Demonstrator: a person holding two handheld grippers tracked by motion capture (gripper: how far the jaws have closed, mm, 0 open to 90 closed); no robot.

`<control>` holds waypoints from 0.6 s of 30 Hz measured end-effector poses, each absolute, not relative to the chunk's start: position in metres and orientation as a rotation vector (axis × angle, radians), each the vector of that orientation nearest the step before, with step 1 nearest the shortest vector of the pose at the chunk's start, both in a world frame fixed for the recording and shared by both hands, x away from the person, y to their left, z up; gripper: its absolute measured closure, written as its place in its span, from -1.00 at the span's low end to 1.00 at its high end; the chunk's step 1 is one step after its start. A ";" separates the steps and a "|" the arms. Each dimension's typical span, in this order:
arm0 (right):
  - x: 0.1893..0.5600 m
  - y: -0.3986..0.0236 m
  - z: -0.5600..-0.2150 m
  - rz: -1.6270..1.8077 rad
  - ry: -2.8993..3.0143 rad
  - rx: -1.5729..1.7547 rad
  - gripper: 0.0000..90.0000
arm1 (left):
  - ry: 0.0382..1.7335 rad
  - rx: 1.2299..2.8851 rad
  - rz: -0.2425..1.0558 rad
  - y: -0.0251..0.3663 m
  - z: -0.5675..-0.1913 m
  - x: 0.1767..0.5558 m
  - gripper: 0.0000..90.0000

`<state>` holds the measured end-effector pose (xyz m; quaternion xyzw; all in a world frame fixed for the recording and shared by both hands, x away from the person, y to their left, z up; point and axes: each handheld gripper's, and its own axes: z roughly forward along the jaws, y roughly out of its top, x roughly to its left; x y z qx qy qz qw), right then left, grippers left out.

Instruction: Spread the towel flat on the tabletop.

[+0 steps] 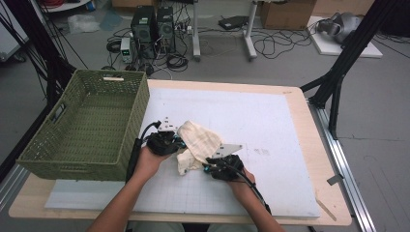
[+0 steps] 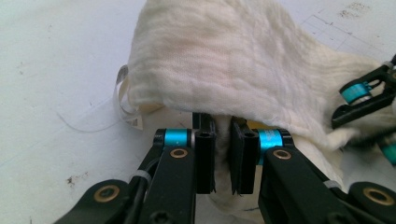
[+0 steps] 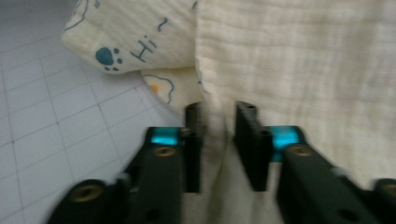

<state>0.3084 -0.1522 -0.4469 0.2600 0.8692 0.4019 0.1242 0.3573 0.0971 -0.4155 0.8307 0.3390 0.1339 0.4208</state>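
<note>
While a person's two forearms reach in from the six o'clock edge of the high view, each hand works a black two-jaw gripper on a cream cloth (image 1: 197, 145) near the middle of a white gridded mat (image 1: 270, 125). That mat covers a pale wooden table (image 1: 316, 159).

At about nine o'clock from the cloth, the left gripper (image 1: 175, 141) pinches the cloth's edge. Its own view shows the jaws (image 2: 223, 154) drawn close together, with a fold of crinkled cream fabric (image 2: 224, 60) squeezed between the pads and draping over them. A small white label (image 2: 125, 100) sticks out from the cloth's edge at nine o'clock.

At about five o'clock from the cloth, the right gripper (image 1: 209, 166) is clamped on the cloth too. Its view shows a ridge of fabric caught between its jaws (image 3: 218, 144), and a printed part of the cloth (image 3: 135, 37) with a blue paw mark at eleven o'clock.

A green woven basket (image 1: 133, 125) stands at nine o'clock on the table, just beside the left hand.
</note>
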 end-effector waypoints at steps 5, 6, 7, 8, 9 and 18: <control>0.311 -0.166 -0.438 1.232 2.513 0.792 0.92 | 0.857 2.081 0.332 0.102 -0.418 0.355 0.82; 0.313 -0.170 -0.434 1.246 2.496 0.801 0.92 | 0.855 2.084 0.332 0.103 -0.419 0.355 0.82; 0.315 -0.175 -0.431 1.257 2.476 0.815 0.92 | 0.857 2.085 0.331 0.104 -0.419 0.354 0.82; 0.317 -0.180 -0.427 1.268 2.454 0.841 0.92 | 0.858 2.080 0.331 0.105 -0.420 0.353 0.82; 0.321 -0.186 -0.424 1.277 2.431 0.862 0.92 | 0.856 2.084 0.329 0.105 -0.420 0.353 0.82; 0.367 -0.230 -0.406 1.253 2.247 1.086 0.92 | 0.847 2.095 0.321 0.104 -0.422 0.351 0.81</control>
